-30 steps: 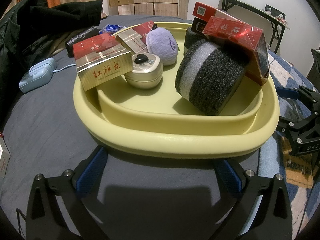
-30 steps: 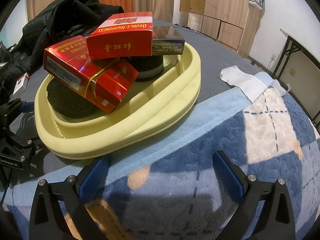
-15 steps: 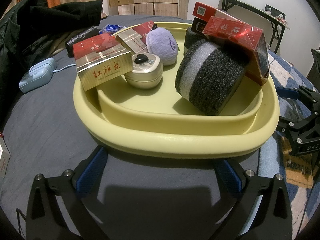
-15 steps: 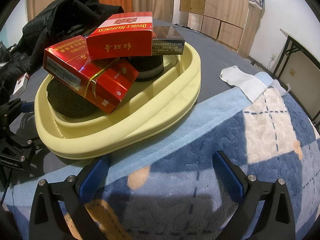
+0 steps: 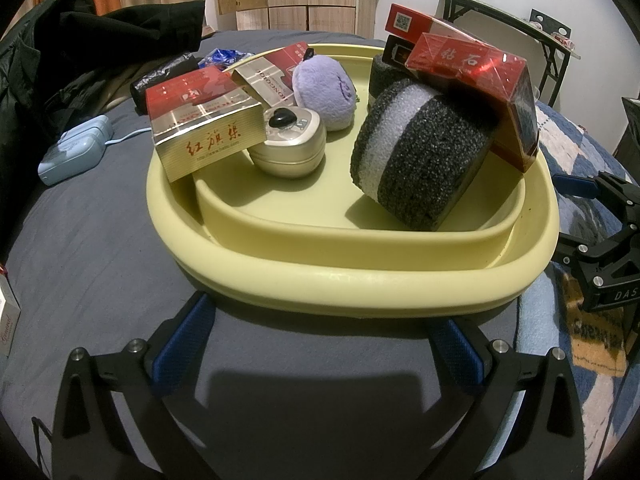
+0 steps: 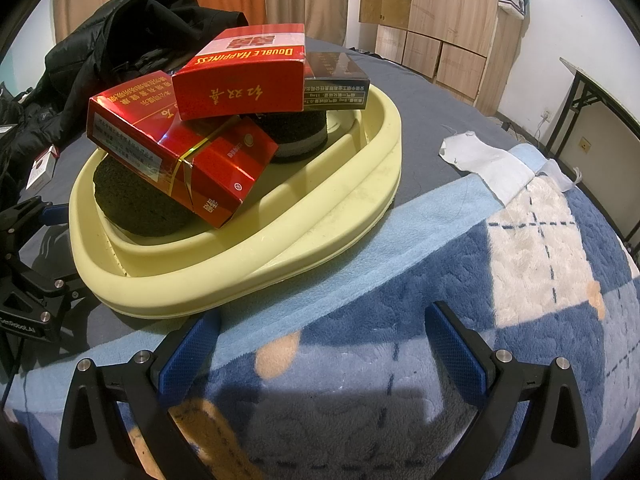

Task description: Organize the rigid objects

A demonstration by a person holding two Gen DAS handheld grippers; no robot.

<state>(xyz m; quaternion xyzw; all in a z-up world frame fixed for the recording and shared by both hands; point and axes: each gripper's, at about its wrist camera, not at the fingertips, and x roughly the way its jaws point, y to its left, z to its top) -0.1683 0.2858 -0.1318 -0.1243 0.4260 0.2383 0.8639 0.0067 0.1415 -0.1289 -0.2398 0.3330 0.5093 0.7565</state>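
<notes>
While both tools wait at the near edge of the yellow tray [image 5: 360,280], the left gripper [image 5: 320,340] gapes wide and empty just short of the rim, with the gold-and-red box [image 5: 204,136] straight ahead and a little left, perched on the tray's left rim with its long side facing the claw. Further right, the right gripper [image 6: 320,344] is equally spread and empty over the blue blanket [image 6: 440,280]; the leaning red packs [image 6: 180,144] lie up-left of it, likely its nearer pick.

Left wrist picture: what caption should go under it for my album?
Open left gripper faces a yellow tray of boxes, sponge and plush toy.
</notes>
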